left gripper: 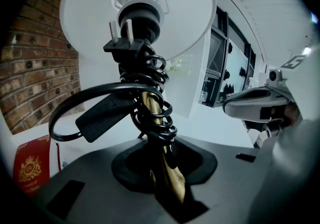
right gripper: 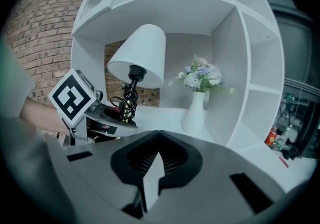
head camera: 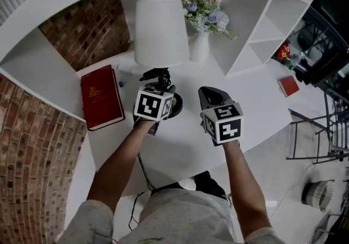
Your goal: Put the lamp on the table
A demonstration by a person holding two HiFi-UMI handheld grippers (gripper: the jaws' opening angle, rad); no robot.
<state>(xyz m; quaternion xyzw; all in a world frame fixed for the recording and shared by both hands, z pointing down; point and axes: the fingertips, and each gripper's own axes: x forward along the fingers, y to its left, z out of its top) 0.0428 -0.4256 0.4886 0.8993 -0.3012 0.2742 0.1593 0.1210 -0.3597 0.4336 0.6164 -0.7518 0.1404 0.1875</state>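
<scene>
**Though the Lamp Was in Hand, It Was Not Yet Set Down**

While the left gripper (left gripper: pixel 166 170) was clenched on the brass stem of the lamp (head camera: pixel 161 33), the carrying part looked well advanced. The lamp leaned over the white table (head camera: pixel 180 147), in front of the shelf unit, with its black cord (left gripper: pixel 147 118) coiled round the stem and the plug sticking out near the socket. A red book (head camera: pixel 101 97) lay just to its left and a vase of flowers (head camera: pixel 199 46) stood near its right.

The right gripper (head camera: pixel 210 94) hung beside it, jaws drawn together on nothing.

Whether the base already touched the tabletop could not be told, since the left gripper covered it. Judging by the tilt, the lamp remained to be stood upright and let go.
</scene>
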